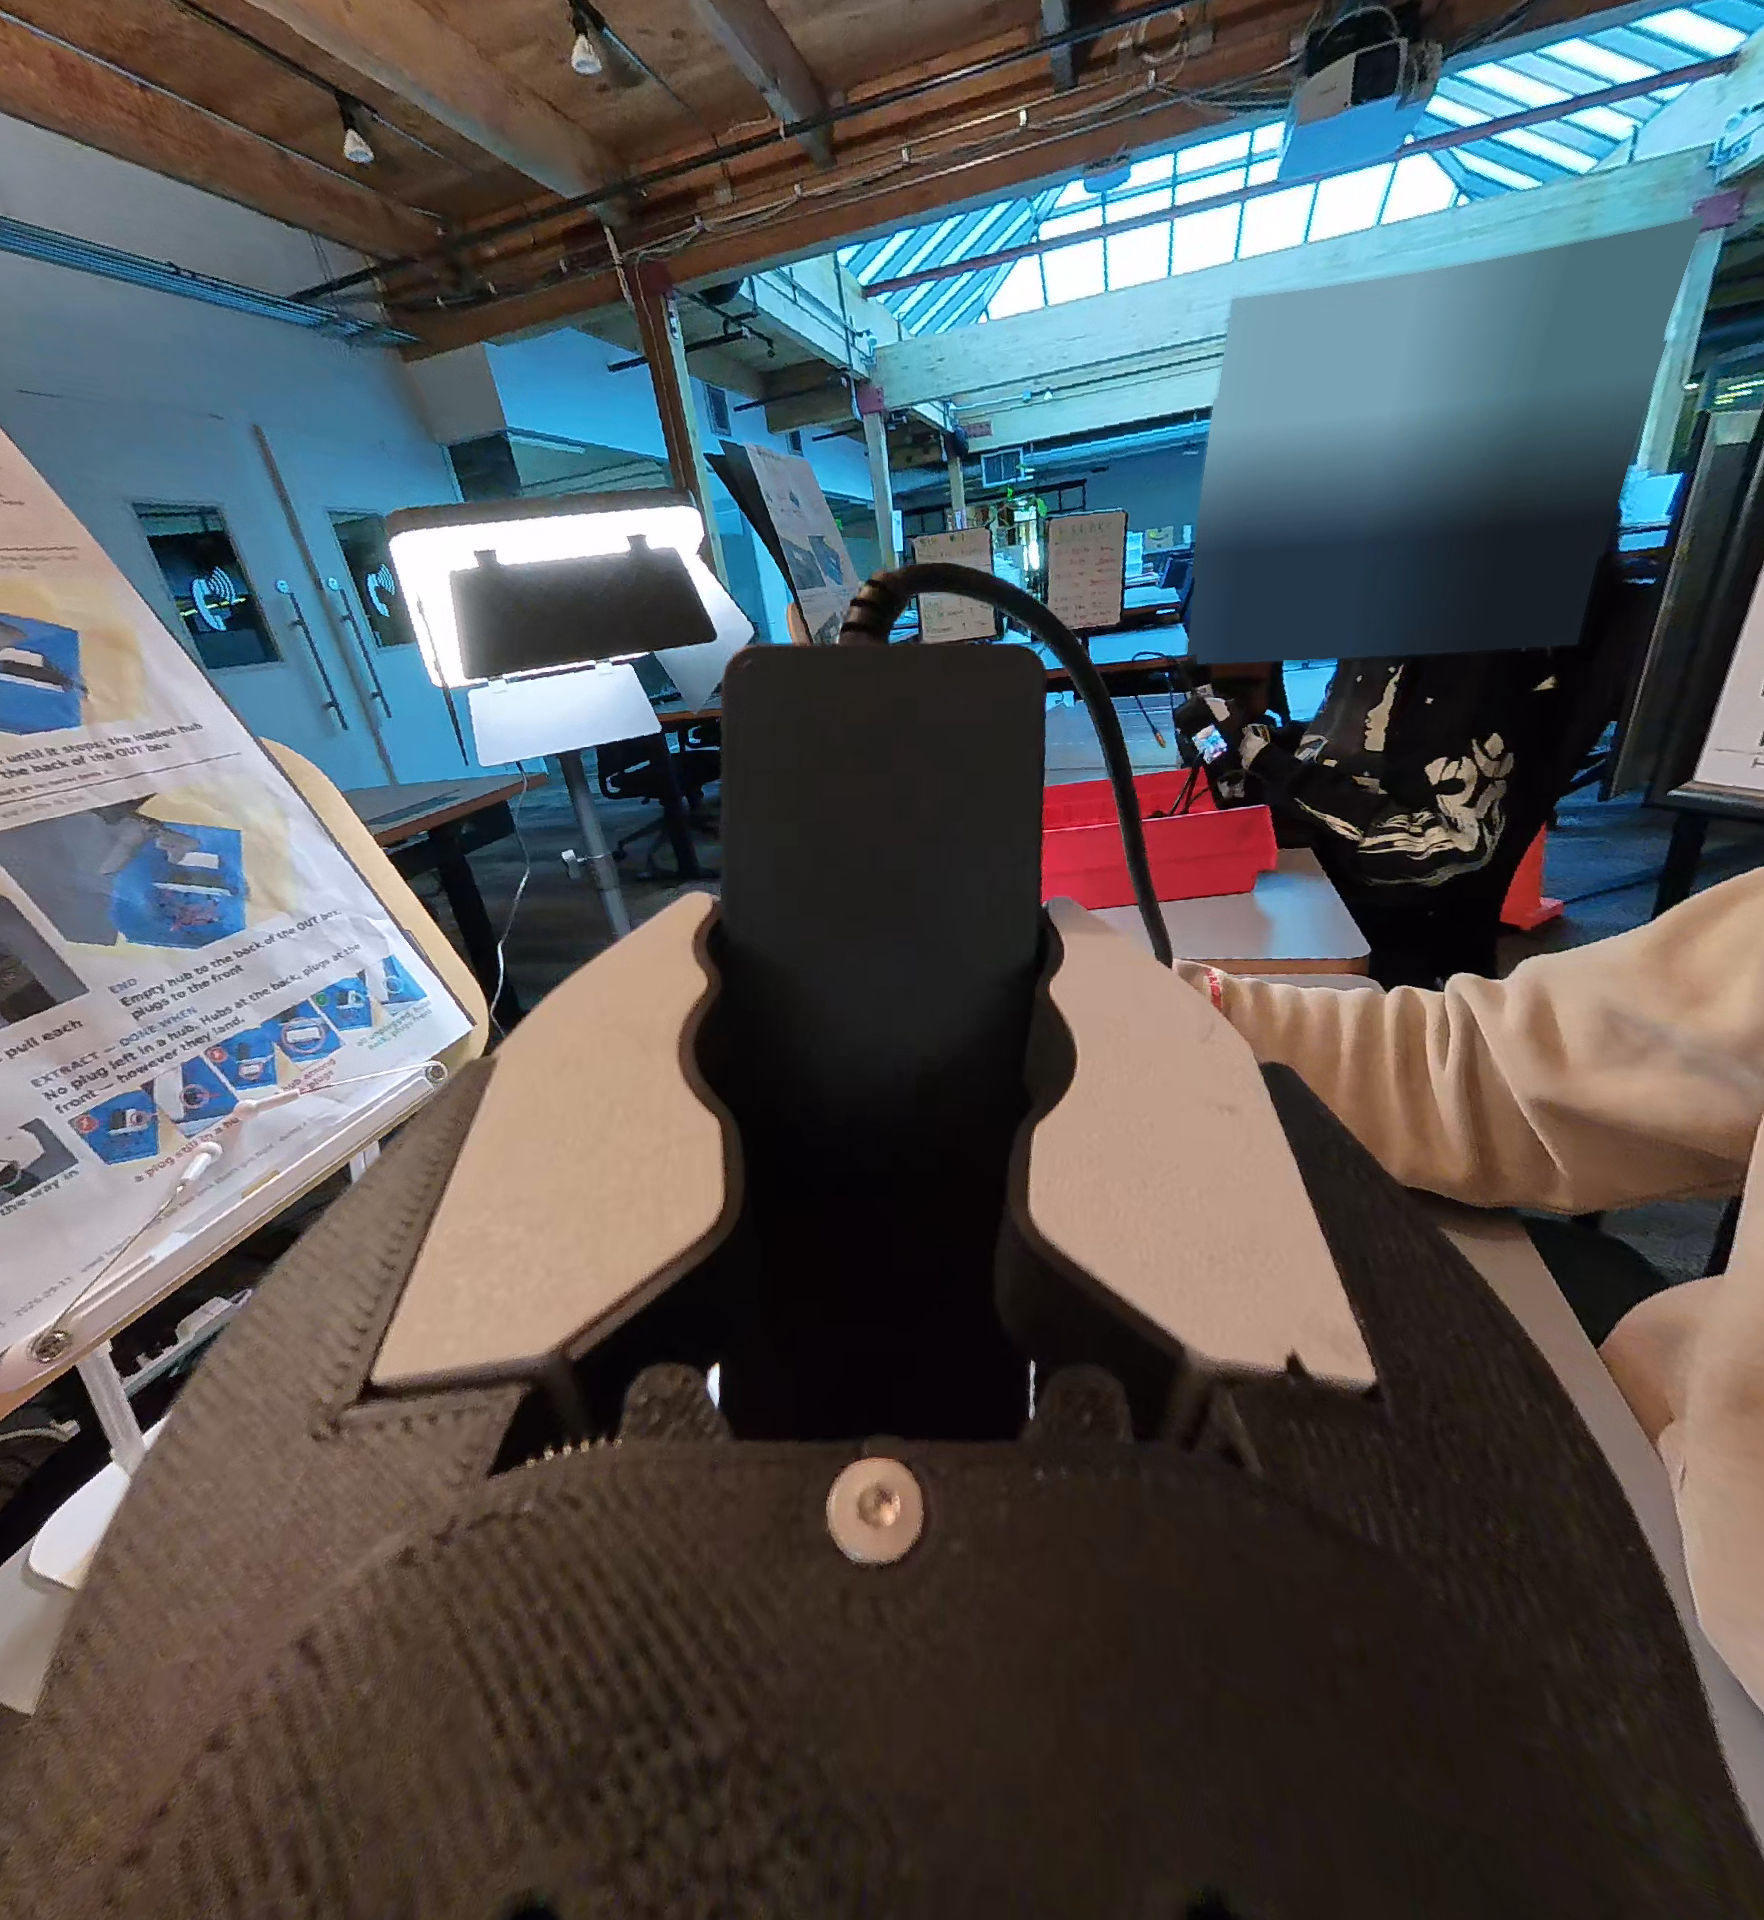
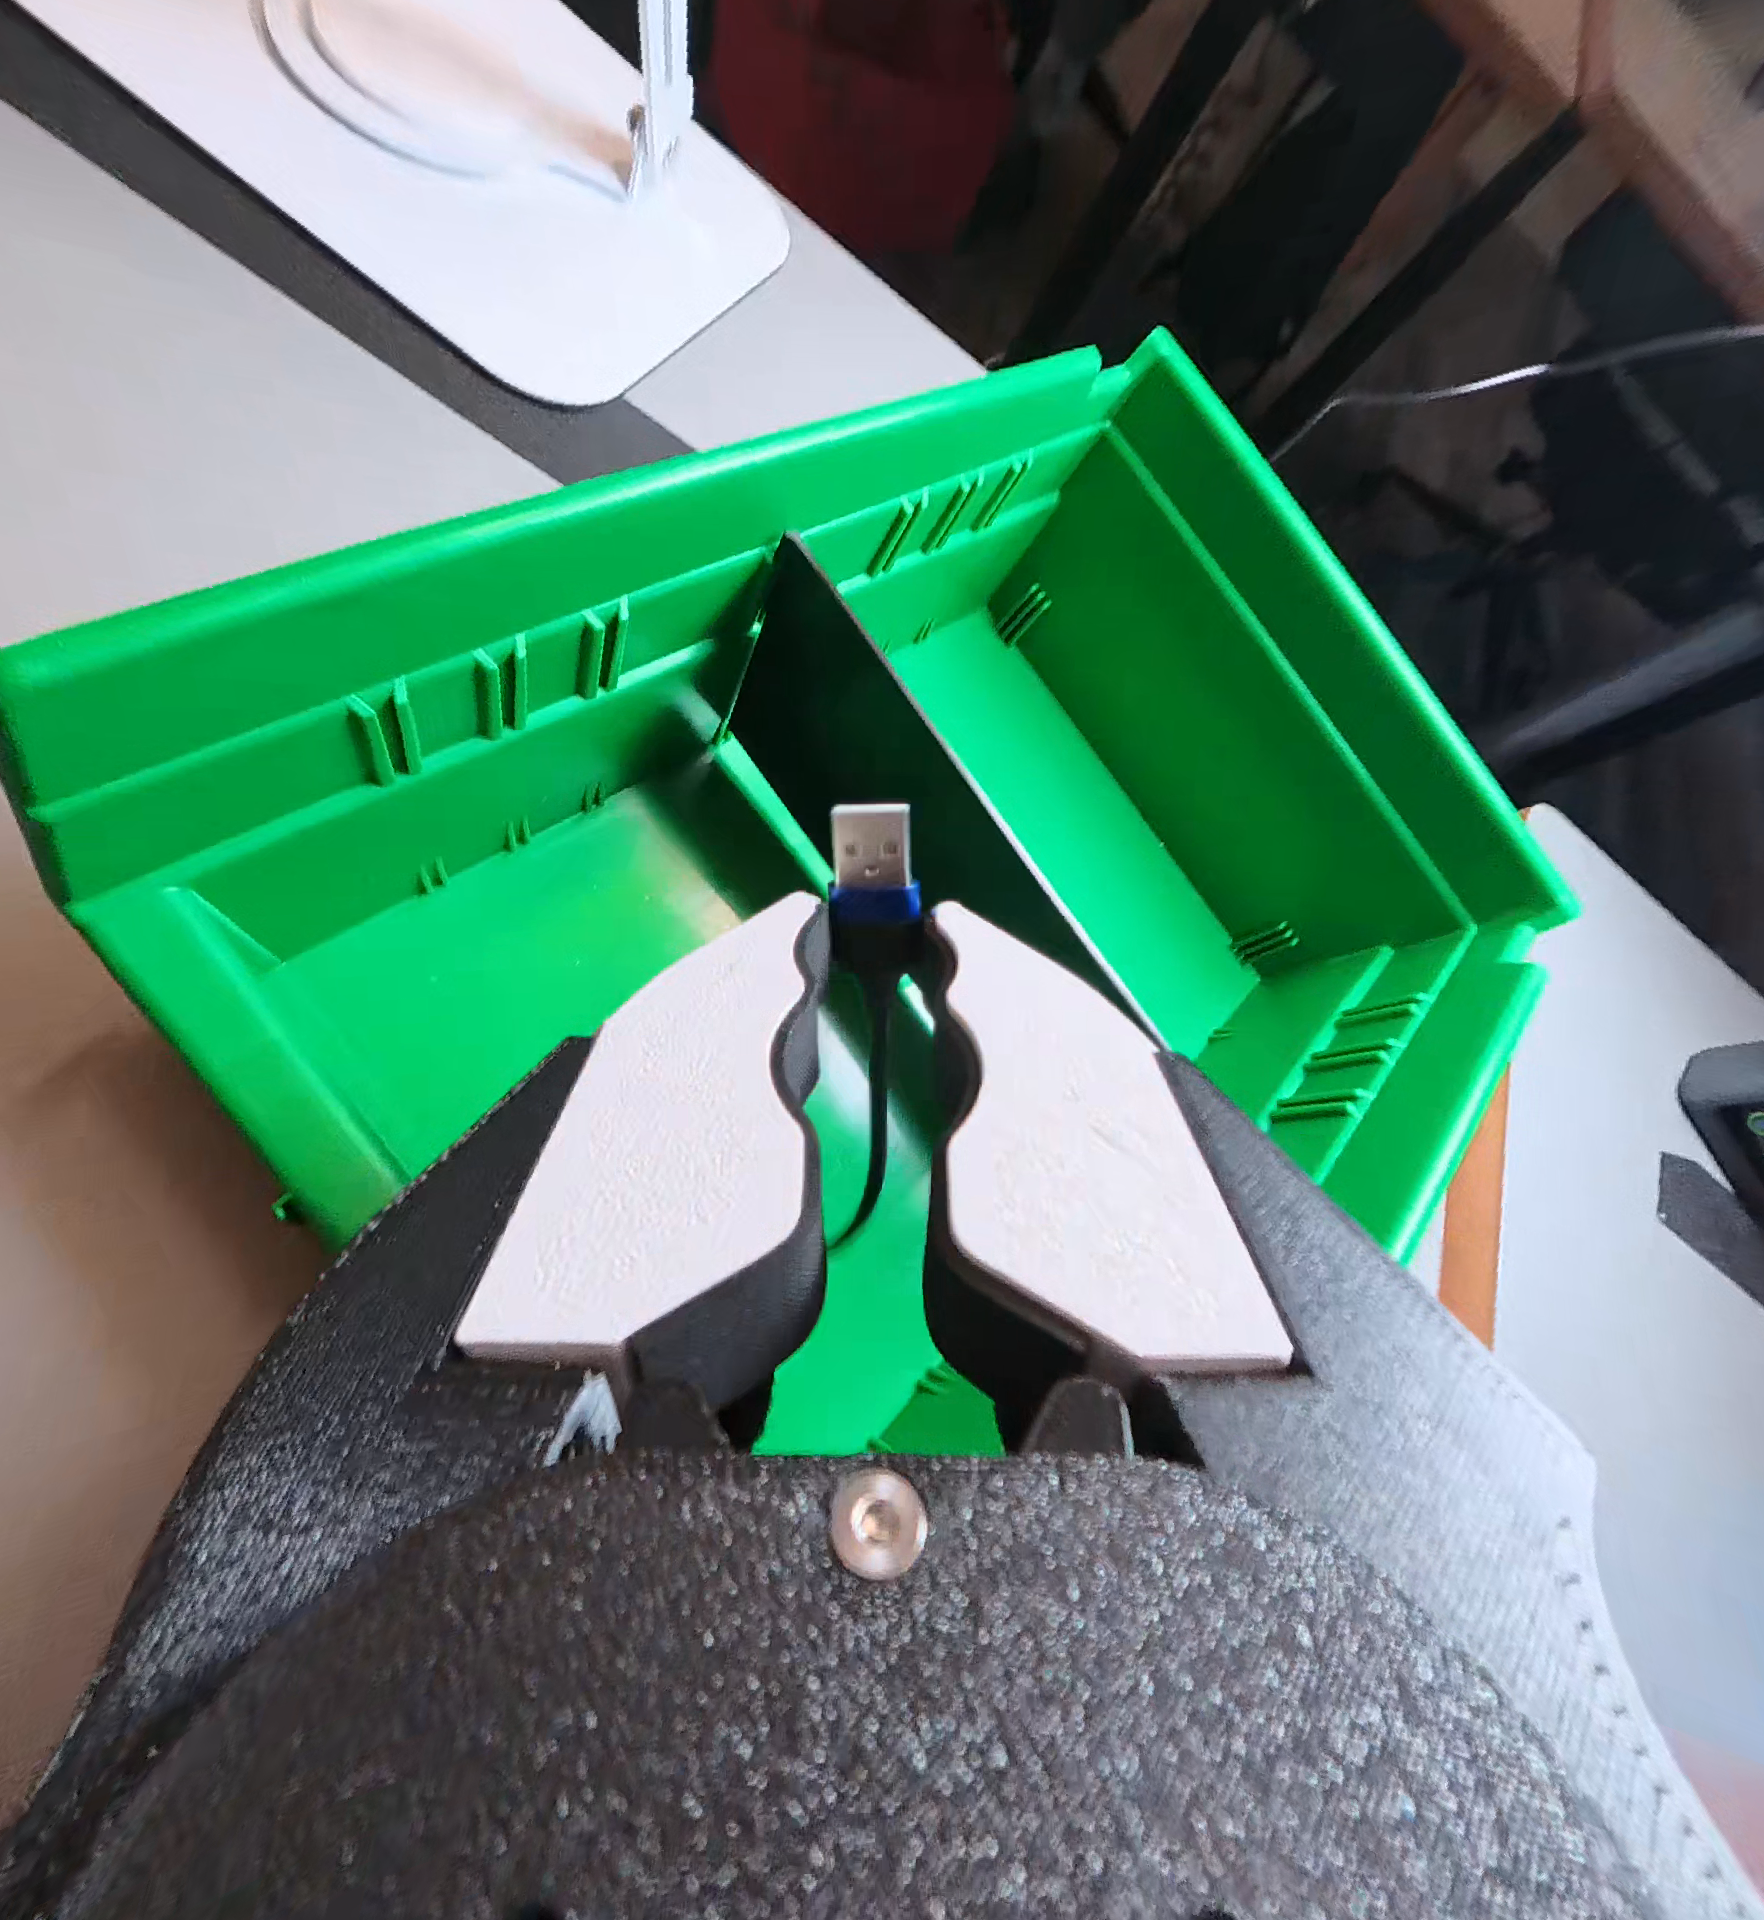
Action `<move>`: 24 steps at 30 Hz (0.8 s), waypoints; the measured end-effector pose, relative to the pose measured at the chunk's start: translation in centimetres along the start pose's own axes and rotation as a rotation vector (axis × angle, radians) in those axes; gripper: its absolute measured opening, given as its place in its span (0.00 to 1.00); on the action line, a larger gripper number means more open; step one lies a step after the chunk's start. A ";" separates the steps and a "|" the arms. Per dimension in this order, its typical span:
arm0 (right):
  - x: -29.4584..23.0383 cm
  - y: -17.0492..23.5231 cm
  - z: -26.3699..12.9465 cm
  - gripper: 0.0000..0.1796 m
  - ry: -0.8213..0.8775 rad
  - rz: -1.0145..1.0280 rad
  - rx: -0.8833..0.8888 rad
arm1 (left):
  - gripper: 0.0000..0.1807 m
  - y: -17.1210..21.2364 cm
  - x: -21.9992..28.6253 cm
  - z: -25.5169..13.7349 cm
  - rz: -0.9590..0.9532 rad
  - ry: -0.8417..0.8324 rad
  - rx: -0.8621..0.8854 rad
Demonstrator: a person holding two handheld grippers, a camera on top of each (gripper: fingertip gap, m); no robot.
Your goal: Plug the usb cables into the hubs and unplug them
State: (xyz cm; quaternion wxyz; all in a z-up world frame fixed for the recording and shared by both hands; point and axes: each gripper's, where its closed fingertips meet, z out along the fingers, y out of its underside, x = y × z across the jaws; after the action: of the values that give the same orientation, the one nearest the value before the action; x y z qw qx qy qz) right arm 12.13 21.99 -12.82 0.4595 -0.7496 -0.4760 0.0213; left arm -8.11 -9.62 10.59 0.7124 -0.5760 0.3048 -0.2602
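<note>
The hub (image 1: 883, 883) looked matt black plastic with a smooth face. The green bin (image 2: 504, 727) was glossy plastic, the USB plug (image 2: 870, 844) bright metal, and the table (image 2: 109, 499) smooth and matt.

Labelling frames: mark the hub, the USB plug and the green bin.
hub (image 1: 883, 831): left wrist view, flat black face.
USB plug (image 2: 870, 844): right wrist view, metal shell.
green bin (image 2: 338, 665): right wrist view, far wall.
</note>
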 end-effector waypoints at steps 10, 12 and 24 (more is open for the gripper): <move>-0.1 -4.3 -3.4 0.25 -0.041 0.056 0.180 | 0.30 0.6 0.2 0.4 -0.012 0.022 -0.015; -2.0 -7.8 -6.1 0.26 -0.151 0.057 0.356 | 0.30 0.8 0.5 0.6 -0.022 0.047 -0.012; -17.8 -16.6 -24.0 0.25 -0.790 -0.156 0.842 | 0.30 3.4 4.2 3.7 -0.030 0.264 -0.002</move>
State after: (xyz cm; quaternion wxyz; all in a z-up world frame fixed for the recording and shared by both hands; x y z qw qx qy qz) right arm 2.15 -5.08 5.59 0.5057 -0.4004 -0.6158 0.4525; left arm -2.50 -9.49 7.27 0.6615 -0.5420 0.3876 -0.3441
